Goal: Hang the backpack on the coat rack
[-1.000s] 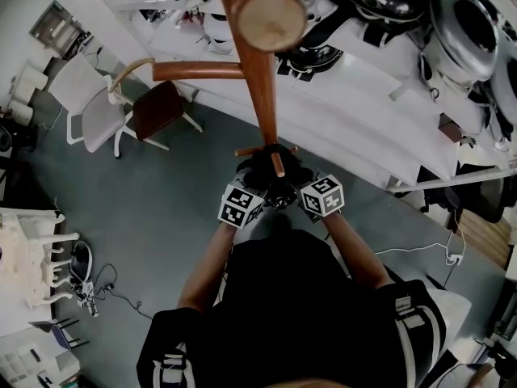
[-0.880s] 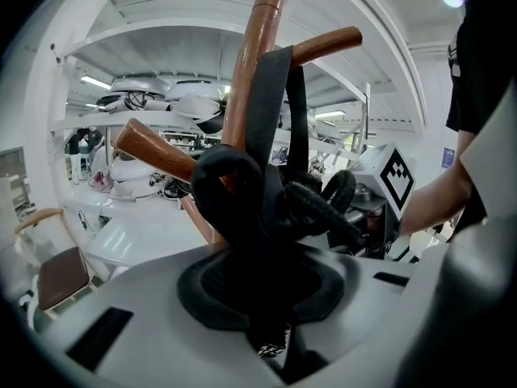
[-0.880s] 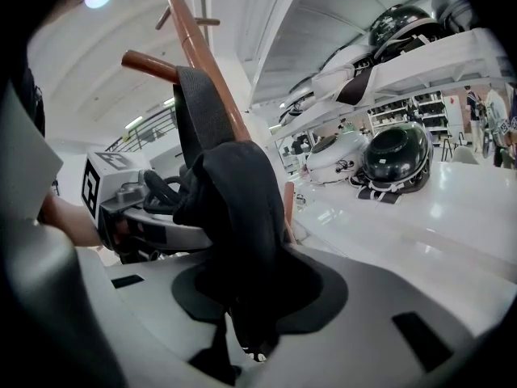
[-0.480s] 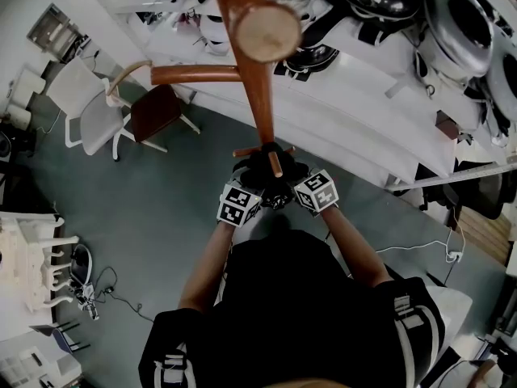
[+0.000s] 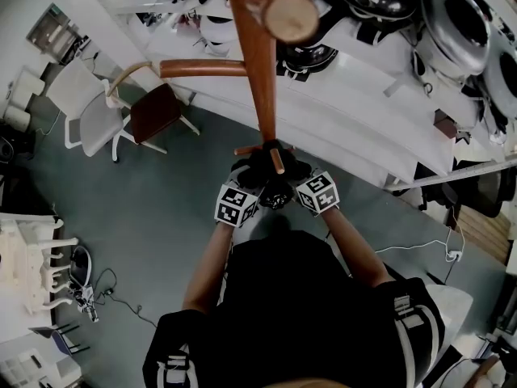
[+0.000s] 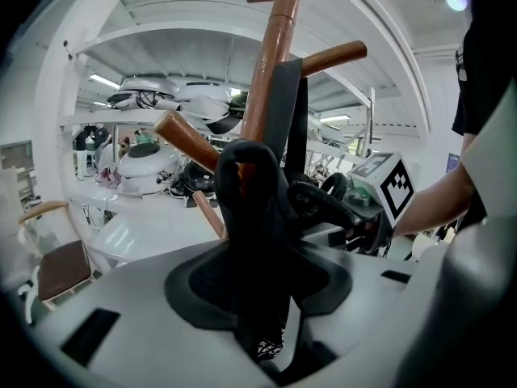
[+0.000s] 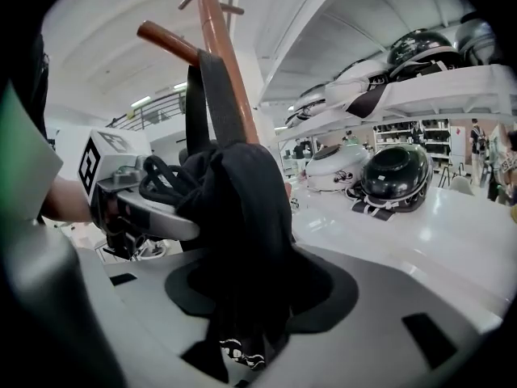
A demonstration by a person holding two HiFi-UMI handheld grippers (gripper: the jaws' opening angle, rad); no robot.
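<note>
Wooden and reddish-brown, the rack [image 5: 260,71] rises straight toward the head view, with its round top close to the lens. The black backpack [image 5: 266,168] sits bunched against the pole, low in the view and directly between the two grippers. Both are held up to it by bare forearms.

The left gripper [image 5: 249,186] has its marker cube just left of the bag, and its jaws are opening. In its own view, dark fabric of the backpack [image 6: 254,217] fills the widening gap between them and drapes down through it. A flat black strap [image 6: 287,103] runs up along the pole [image 6: 273,47] to where a slanting peg [image 6: 333,55] joins it.

The right gripper [image 5: 296,180] mirrors this from the other side, and its jaws are also opening. The backpack [image 7: 242,217] lies heaped in the gap, with a bit of white-printed cloth hanging below. The strap [image 7: 214,95] climbs the pole to the root of a peg [image 7: 166,40]. The left gripper [image 7: 137,208] shows just beyond the bag, with black cord looped on top of it.

White shelves [image 5: 380,103] carrying helmets [image 5: 460,23] stand behind the rack. A chair [image 5: 157,107] with a brown seat stands on the grey floor [image 5: 145,208] to the left.
</note>
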